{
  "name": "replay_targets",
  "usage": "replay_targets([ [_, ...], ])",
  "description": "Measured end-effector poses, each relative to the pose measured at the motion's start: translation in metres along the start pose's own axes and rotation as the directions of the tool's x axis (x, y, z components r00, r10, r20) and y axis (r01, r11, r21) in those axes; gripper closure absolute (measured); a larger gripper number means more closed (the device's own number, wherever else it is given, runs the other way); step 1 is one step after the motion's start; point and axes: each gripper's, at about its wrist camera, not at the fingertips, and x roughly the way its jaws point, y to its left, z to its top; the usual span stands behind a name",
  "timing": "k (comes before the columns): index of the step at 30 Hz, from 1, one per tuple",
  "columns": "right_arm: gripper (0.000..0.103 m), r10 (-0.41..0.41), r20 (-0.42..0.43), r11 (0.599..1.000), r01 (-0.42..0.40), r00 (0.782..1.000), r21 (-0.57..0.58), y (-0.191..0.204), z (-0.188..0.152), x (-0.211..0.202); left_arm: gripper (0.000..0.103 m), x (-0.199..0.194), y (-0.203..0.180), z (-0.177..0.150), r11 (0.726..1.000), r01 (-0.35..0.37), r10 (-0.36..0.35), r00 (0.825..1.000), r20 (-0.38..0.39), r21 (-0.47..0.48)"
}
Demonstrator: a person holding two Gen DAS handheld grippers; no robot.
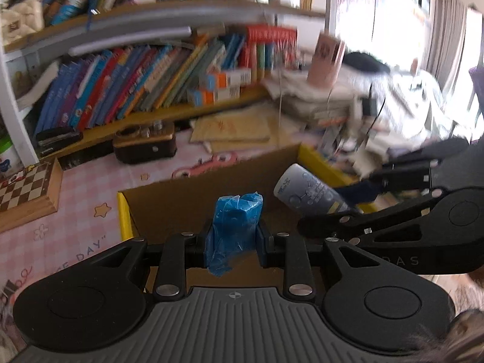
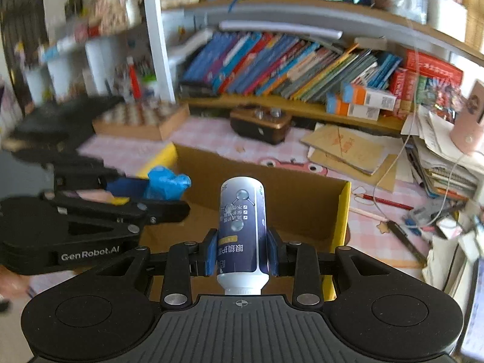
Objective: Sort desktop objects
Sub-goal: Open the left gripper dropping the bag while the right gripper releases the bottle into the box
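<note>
My left gripper is shut on a blue plastic-wrapped roll and holds it over an open cardboard box with yellow edges. My right gripper is shut on a white and dark-blue bottle, cap end toward the camera, over the same box. In the left wrist view the right gripper comes in from the right with the bottle. In the right wrist view the left gripper comes in from the left with the blue roll.
The box sits on a pink checked table cover. A chessboard box lies at the left, a brown case behind the box, envelopes and paper stacks at the right, pencils and bookshelves behind.
</note>
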Motion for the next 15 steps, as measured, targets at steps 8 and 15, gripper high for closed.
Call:
replay_targets([
  [8,0.070,-0.032,-0.200,0.979,-0.010,0.979,-0.206,0.001,0.012,0.059,0.078,0.057,0.013,0.008,0.997,-0.043,0.054,0.974,-0.219,0.057],
  [15,0.070,-0.065,-0.306,0.957,-0.027,0.950,-0.288,0.003,0.013,0.087,0.078,0.076,0.013,0.012,0.994,-0.061,0.086,0.955,-0.283,0.094],
])
